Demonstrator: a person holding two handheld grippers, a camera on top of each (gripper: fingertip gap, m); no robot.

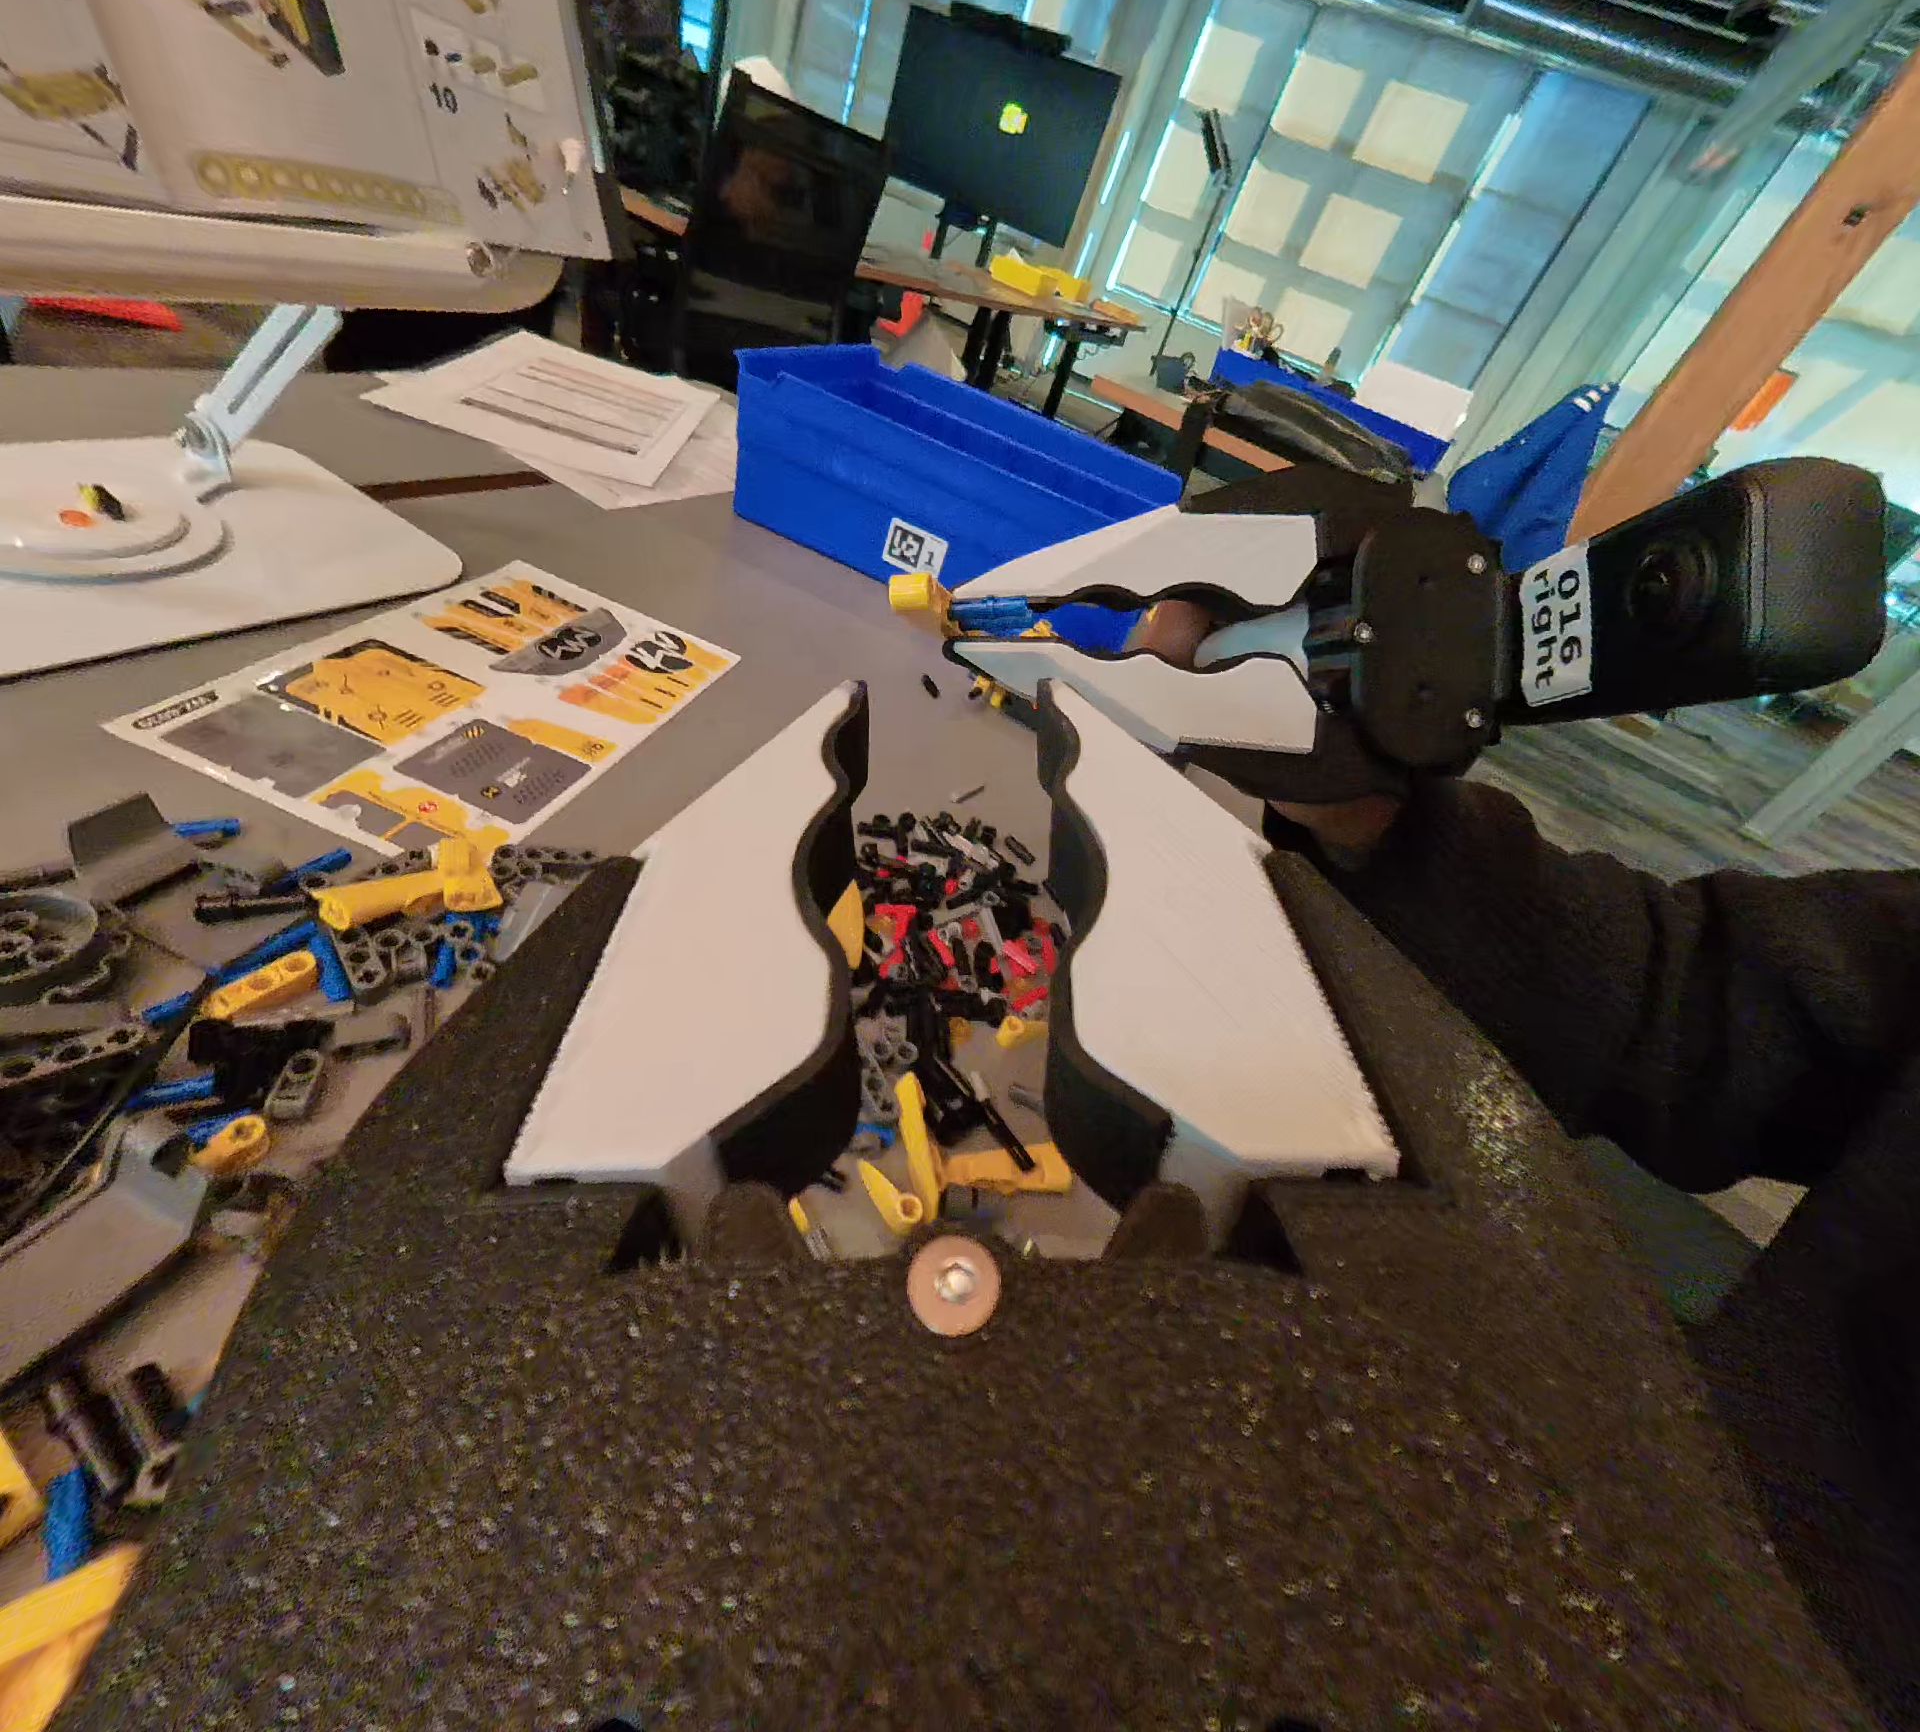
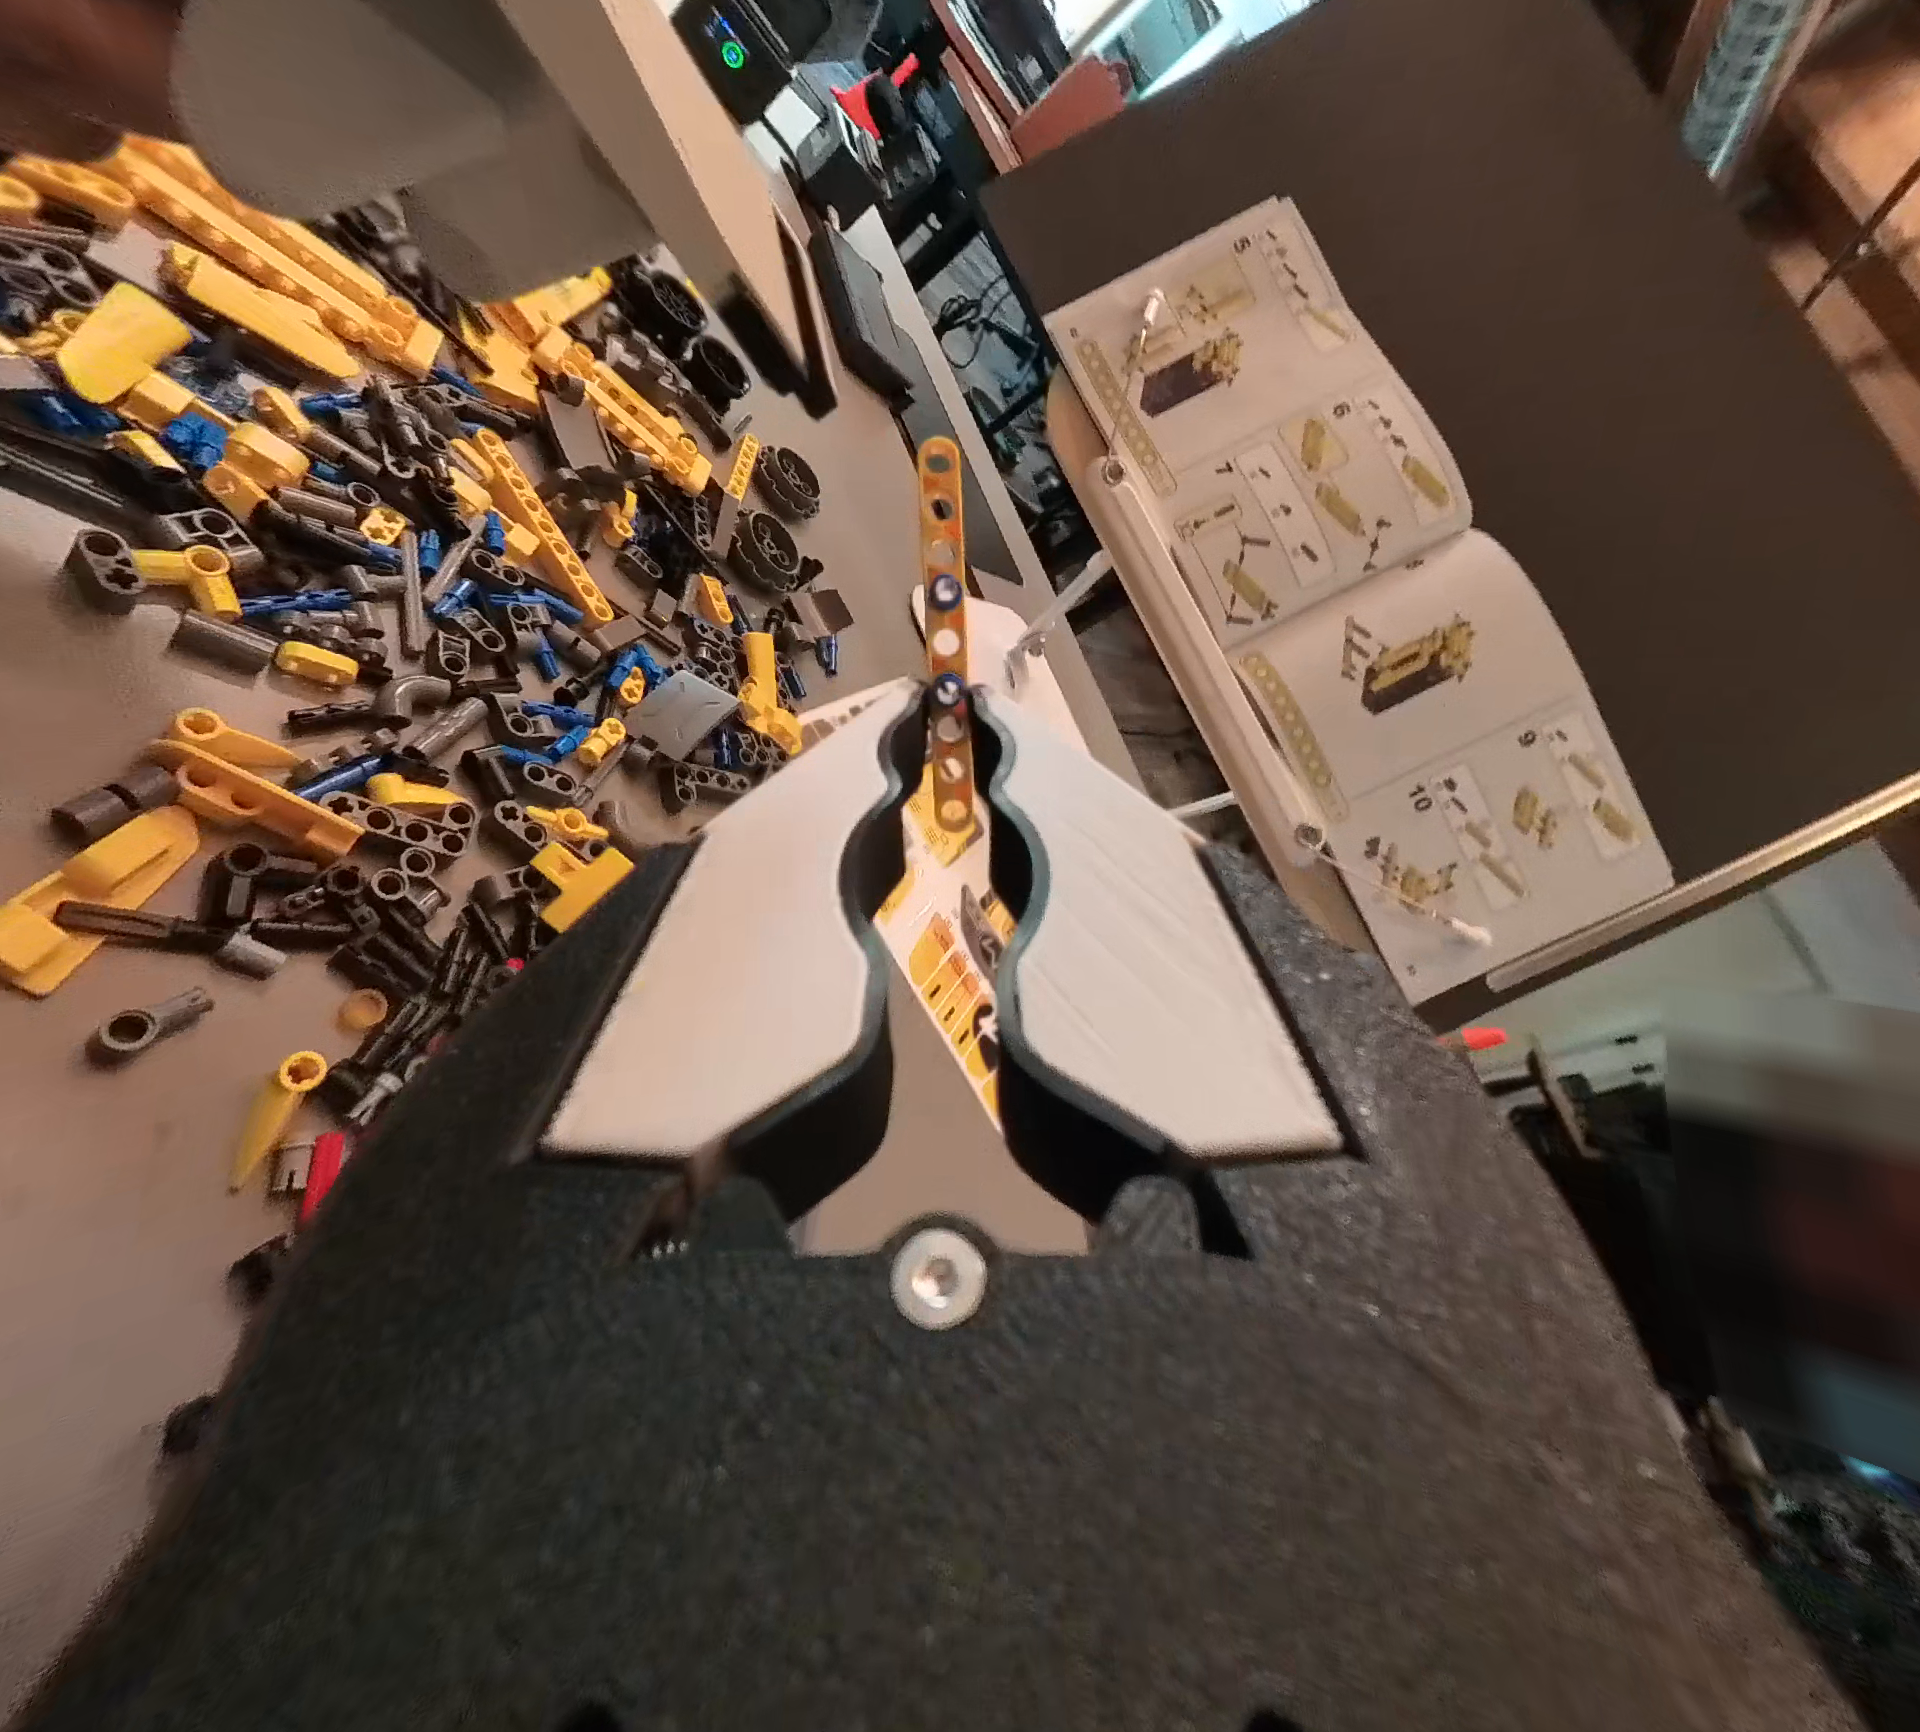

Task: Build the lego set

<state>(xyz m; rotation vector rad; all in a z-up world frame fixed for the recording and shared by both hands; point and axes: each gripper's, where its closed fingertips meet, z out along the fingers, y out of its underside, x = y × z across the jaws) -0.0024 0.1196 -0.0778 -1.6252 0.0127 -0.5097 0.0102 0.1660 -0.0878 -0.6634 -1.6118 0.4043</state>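
A: Left tongs [image 1: 951, 695]?
B: Spread wide, empty, above the small-parts pile [image 1: 956, 913] on the desk [image 1: 665, 560].
A: Right tongs [image 2: 943, 693]?
B: Pinched on the yellow holed beam [image 2: 943, 581], right of that pile. I judge it light, stiff, slippery; grip mid-length.

The lower end of the yellow beam [image 2: 943, 633] disappears between the fingers of the right gripper [image 2: 943, 693]. In the left wrist view the left gripper [image 1: 951, 695] covers much of the pile of small pins [image 1: 951, 913], each too tiny to tell apart. The instruction booklet [image 1: 260, 20] is cut off at the top-left edge, its pages blurred.
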